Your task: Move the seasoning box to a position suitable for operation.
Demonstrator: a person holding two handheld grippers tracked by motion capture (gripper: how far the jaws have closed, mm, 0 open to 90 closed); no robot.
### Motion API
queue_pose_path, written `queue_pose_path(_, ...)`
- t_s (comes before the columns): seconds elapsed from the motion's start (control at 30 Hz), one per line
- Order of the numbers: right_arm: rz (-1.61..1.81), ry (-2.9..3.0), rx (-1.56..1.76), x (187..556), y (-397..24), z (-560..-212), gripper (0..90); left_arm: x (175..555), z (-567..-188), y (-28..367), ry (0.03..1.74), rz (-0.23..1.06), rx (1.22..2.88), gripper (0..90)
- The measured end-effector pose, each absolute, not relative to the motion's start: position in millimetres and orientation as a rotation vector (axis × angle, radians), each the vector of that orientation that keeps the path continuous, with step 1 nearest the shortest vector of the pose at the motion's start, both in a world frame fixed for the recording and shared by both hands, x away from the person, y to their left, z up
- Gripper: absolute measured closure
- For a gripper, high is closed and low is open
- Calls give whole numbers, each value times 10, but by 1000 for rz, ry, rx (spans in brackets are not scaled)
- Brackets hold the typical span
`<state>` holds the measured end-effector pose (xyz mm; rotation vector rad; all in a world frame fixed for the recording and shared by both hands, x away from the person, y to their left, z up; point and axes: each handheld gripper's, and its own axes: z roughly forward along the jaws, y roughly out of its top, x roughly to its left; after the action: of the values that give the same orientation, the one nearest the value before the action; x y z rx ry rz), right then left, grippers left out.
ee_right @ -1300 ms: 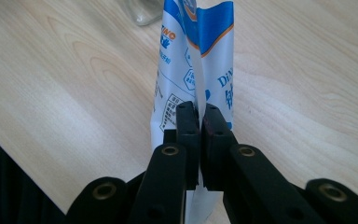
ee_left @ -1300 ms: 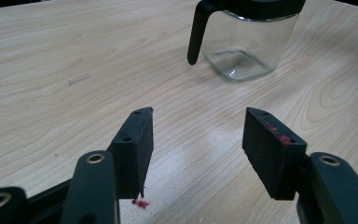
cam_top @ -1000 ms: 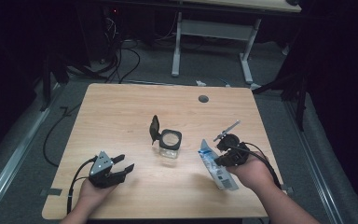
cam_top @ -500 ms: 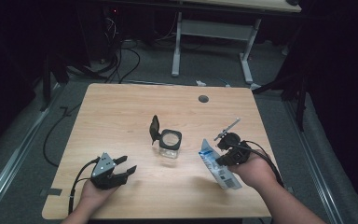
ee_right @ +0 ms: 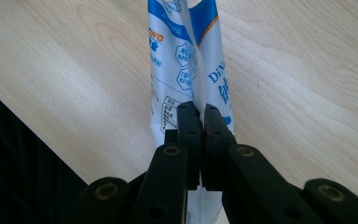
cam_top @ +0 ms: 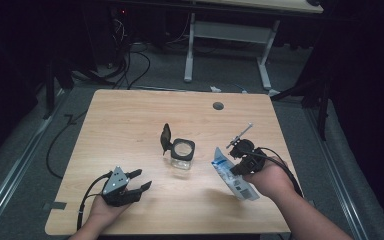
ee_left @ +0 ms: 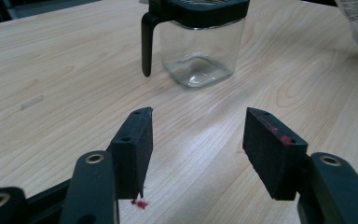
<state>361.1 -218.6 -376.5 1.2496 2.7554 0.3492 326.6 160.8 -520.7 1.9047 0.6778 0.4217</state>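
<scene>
Right gripper [ee_right: 201,116] is pinching the blue-and-white pouch [cam_top: 232,176] above the counter [cam_top: 130,120]; left gripper [ee_left: 196,140] gapes, empty. That thin pinch might slip, spilling beside the glass jar [cam_top: 182,152].

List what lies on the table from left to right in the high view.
left gripper → glass jar with its black lid flipped open → blue and white packet → right gripper, pinching that packet.
</scene>
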Motion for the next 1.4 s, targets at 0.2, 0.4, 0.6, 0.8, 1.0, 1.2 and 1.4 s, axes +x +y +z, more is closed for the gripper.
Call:
queue_pose_path(0.2,368,2751,1238,3641,-2138,-3723,888,3221,-5197,1486,637,398,1897,406)
queue_pose_path(0.4,364,2757,1219,3677,-2078,-3722,888,3170,-5188,1283,585,389,1902,395)
queue_pose_path(0.6,378,2766,1209,3726,-1960,-3710,889,3137,-5180,1037,542,344,1926,385)
queue_pose_path(0.8,365,2772,1207,3737,-1858,-3708,888,3123,-5156,774,503,316,1931,367)
queue_pose_path(1.0,362,2783,1193,3731,-1766,-3703,888,3119,-5158,460,457,289,1942,345)
queue_pose_path(1.2,370,2780,1189,3730,-1702,-3686,888,3158,-5173,265,468,241,1944,281)
queue_pose_path(1.4,381,2789,1169,3759,-1642,-3674,888,3197,-5198,76,443,204,1971,254)
